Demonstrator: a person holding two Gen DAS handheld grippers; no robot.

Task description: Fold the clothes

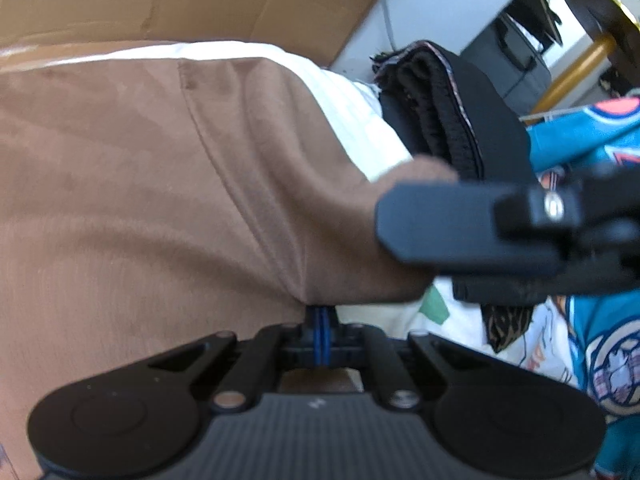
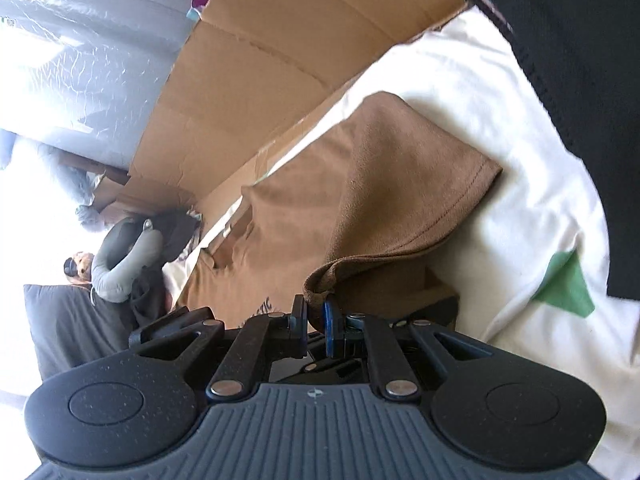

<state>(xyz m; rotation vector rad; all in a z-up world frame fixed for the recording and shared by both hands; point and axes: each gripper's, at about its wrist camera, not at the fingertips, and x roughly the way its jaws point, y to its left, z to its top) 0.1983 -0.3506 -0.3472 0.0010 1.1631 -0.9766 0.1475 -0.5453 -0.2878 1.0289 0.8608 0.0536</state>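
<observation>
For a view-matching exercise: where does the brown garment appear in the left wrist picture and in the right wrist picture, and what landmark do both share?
Left wrist: the brown garment fills the left and centre, pinched by the left gripper.
Right wrist: it runs up the centre, its hem pinched by the right gripper.
Shared landmark: the green patch on the white cloth.

your work surface is flattened cardboard (image 2: 280, 64), tan and creased. a white garment (image 2: 500, 152) with a green patch lies spread on it. on that sheet, the brown garment (image 2: 400, 184) lies at 9 o'clock of the folded black clothes (image 1: 440, 120), with a teal jersey (image 1: 592, 152) at their 3 o'clock.
</observation>
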